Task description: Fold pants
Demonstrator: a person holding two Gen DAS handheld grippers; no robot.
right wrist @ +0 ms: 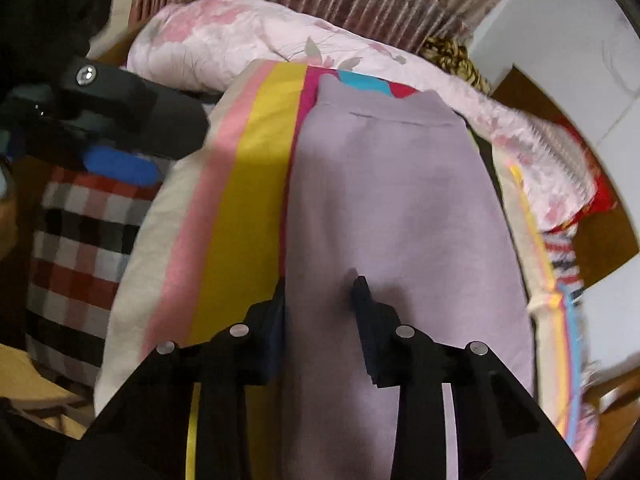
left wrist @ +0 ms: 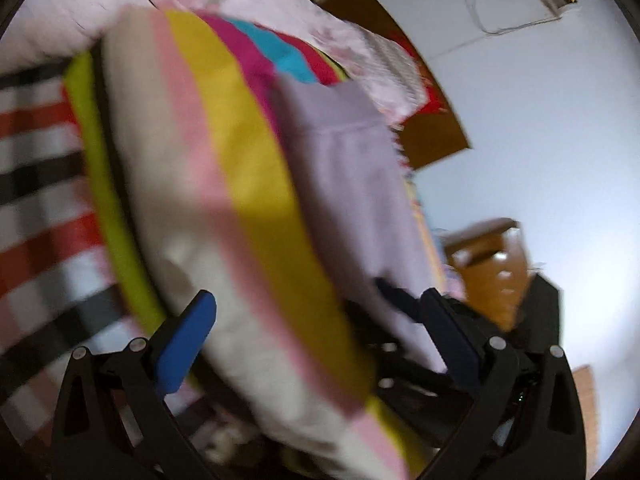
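Note:
The lilac pants [right wrist: 400, 208] lie lengthwise on a bright striped sheet [right wrist: 248, 184], waistband at the far end. My right gripper [right wrist: 320, 296] is over their near part, fingers apart with the fabric between them; the left finger [right wrist: 276, 316] sits at the pants' left edge. In the left wrist view the pants [left wrist: 352, 184] lie right of centre. My left gripper [left wrist: 316, 320] is open wide above the striped sheet [left wrist: 248, 184], empty; it also shows at the left of the right wrist view [right wrist: 120, 168].
A pink floral quilt [right wrist: 224, 36] is bunched at the far end. A red, black and white checked cloth [right wrist: 80, 240] lies left of the sheet. Wooden furniture [left wrist: 492, 264] and a white wall [left wrist: 540, 140] stand to the right.

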